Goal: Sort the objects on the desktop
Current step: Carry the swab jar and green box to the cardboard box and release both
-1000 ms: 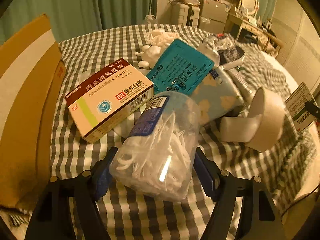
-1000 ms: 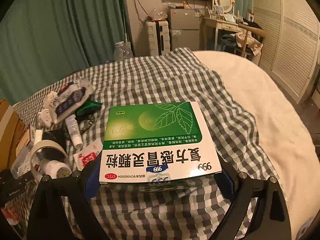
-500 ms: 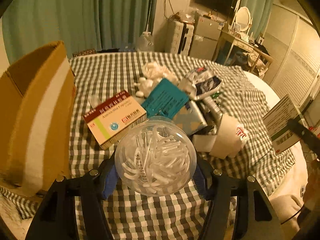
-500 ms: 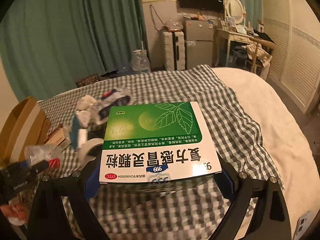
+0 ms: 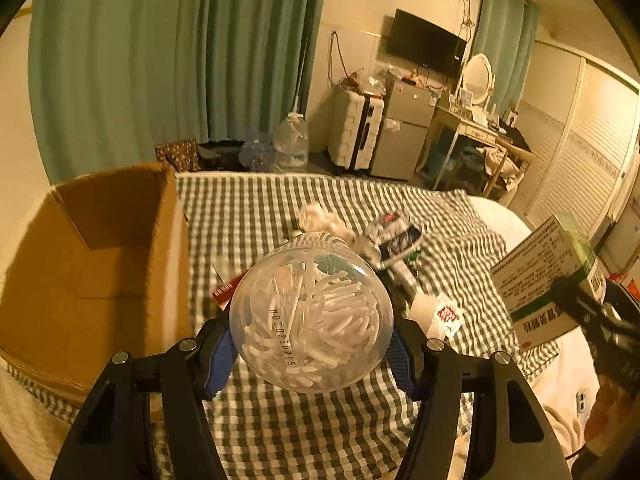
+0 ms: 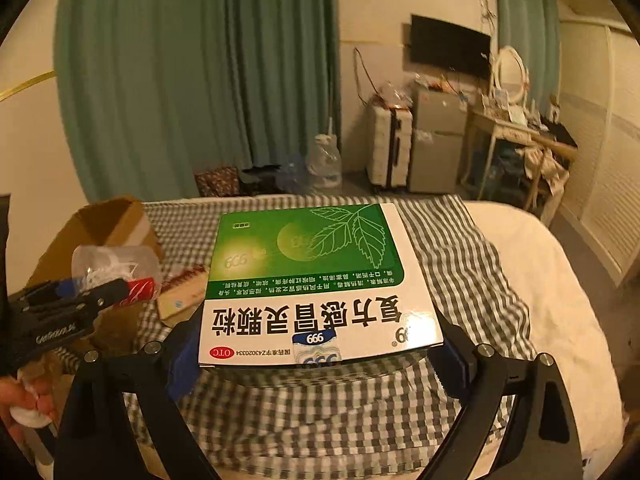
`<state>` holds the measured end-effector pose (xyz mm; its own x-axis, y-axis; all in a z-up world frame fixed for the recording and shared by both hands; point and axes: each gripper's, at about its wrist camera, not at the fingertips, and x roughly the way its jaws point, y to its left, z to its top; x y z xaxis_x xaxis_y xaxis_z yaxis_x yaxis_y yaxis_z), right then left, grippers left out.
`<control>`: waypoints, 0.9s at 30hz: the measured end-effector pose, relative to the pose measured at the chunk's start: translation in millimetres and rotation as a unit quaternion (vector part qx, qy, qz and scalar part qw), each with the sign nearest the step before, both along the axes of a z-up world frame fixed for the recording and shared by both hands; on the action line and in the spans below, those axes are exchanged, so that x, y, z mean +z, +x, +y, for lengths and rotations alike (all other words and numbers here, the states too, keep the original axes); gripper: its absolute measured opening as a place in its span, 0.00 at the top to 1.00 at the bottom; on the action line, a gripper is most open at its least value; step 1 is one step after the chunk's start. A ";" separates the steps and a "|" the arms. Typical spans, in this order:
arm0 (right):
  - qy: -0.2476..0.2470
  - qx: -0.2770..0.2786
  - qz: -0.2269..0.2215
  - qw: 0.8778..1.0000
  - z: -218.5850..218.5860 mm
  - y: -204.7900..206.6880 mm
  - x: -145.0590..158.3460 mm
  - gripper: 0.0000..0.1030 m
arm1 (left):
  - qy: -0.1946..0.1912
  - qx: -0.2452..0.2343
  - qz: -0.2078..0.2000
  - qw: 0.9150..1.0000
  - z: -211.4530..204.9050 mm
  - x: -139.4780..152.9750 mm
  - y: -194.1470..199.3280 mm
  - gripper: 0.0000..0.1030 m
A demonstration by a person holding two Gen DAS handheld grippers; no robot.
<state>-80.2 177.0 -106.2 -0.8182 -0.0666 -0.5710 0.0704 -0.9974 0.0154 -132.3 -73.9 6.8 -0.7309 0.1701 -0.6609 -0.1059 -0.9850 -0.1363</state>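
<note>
the left gripper pinches a clear round plastic tub of white floss picks aloft, just right of the open brown cardboard box, likely its destination, while the right gripper clamps a green-and-white medicine carton level above the checked cloth.

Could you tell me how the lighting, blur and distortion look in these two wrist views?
Left wrist view: warm yellow light, strong fisheye bending with dark corners; the clear jar in the left gripper is sharp, the checked cloth slightly smeared. Right wrist view: same warm cast; the green medicine box in the right gripper is crisp, the cloth beneath blurred.
</note>
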 end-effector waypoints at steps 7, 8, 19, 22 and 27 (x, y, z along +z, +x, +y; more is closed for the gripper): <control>0.005 0.027 0.022 0.999 -39.0 5.5 28.4 0.09 | -0.024 0.014 0.031 0.999 -29.5 41.4 2.3 0.37; 0.001 0.031 0.023 0.999 -43.2 6.1 31.0 0.09 | -0.028 0.020 0.041 0.999 -35.2 48.3 4.2 0.37; -0.011 0.102 0.028 0.994 -124.3 -8.2 51.7 0.09 | -0.027 0.088 0.058 0.994 -111.2 77.1 9.3 0.37; -0.012 0.120 0.024 0.992 -146.5 -11.6 50.2 0.09 | -0.023 0.106 0.051 0.993 -135.1 75.6 8.8 0.37; -0.006 0.147 0.011 0.989 -179.8 -17.8 41.2 0.09 | -0.012 0.136 0.039 0.990 -177.2 67.4 10.9 0.37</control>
<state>-98.0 -2.8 -65.0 -0.7752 -0.3099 -0.5505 0.3575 -0.9337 0.0223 -121.4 -251.1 74.2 -0.7959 -0.0550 -0.6029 0.1543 -0.9814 -0.1142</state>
